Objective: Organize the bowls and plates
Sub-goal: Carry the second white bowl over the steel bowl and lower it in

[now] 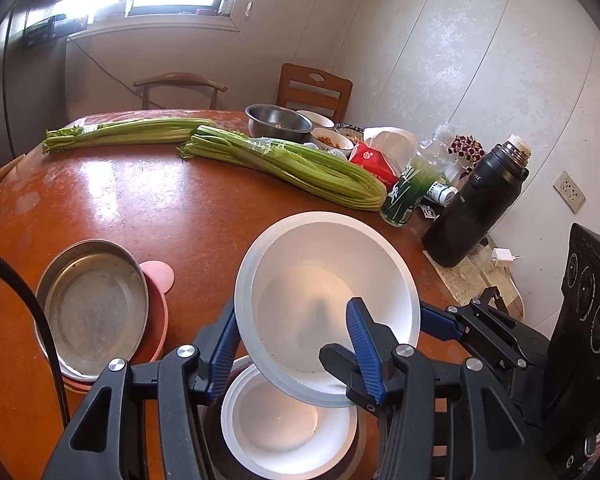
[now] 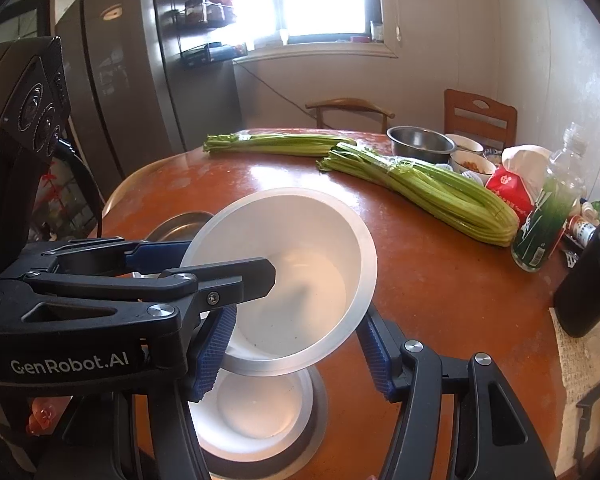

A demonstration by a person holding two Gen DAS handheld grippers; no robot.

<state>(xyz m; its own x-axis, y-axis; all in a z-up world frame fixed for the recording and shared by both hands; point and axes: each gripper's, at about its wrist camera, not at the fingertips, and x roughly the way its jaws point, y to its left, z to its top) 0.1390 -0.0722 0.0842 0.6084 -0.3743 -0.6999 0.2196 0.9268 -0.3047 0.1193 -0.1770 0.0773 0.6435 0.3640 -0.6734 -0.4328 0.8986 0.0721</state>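
Left wrist view: left gripper [image 1: 296, 344] clamps the rim of a tilted white plastic bowl [image 1: 324, 276], held above a second white bowl [image 1: 284, 428] on the round orange-brown table [image 1: 140, 200]. Right gripper [image 2: 296, 344] apparently pinches the opposite rim, though its contact is partly hidden.

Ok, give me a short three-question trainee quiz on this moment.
1. True or false: the raised white bowl lies flat on the table.
2. What sits directly below the raised white bowl? A) a second white bowl B) celery C) the black flask
3. Short answer: what does the metal pan rest on?

Key:
1. False: it is tilted in the air, held by the left gripper and the right gripper.
2. A.
3. A pink dish.
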